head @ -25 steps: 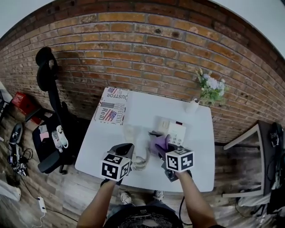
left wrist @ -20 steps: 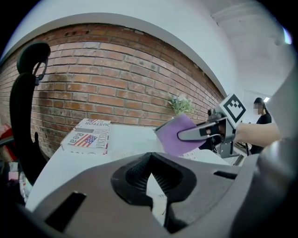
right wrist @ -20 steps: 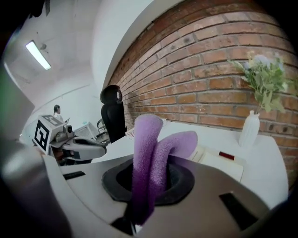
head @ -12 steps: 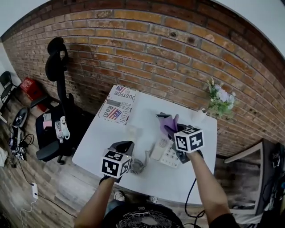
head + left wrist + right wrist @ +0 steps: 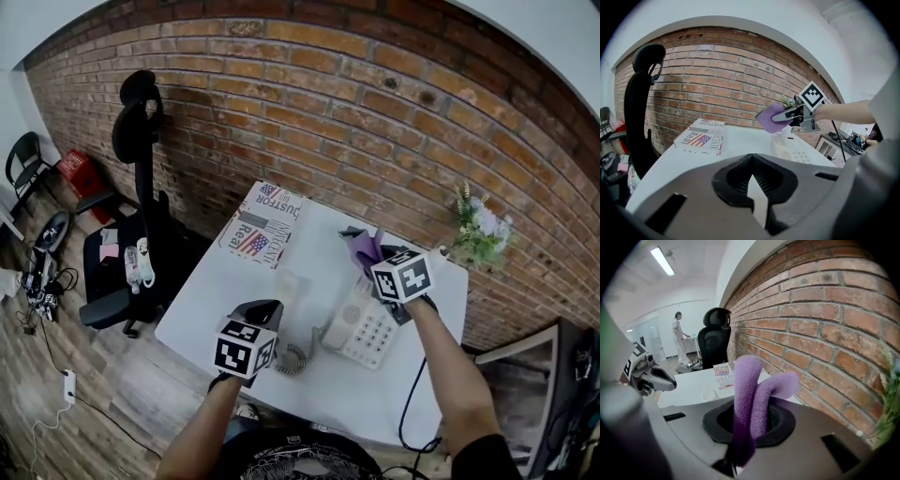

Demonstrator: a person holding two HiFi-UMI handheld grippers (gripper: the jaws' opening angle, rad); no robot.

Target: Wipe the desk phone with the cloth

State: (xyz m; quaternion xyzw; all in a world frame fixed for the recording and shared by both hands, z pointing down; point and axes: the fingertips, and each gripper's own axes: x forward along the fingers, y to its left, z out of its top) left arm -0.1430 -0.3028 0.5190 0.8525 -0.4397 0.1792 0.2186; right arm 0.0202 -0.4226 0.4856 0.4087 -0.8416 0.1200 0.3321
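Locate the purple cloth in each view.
Head view: right of centre, cloth held in the right gripper.
Left gripper view: upper right of centre.
Right gripper view: centre, sticking up between the jaws.
Shared landmark: flag-printed box.

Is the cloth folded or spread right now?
Folded: the purple cloth stands doubled over in two lobes, pinched in the right tool.

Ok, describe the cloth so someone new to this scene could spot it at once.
Start at the white table against the brick wall, where a white desk phone sits. Just past the phone, the right gripper is shut on the cloth, held off the tabletop. It is the only purple thing there, soft and folded.
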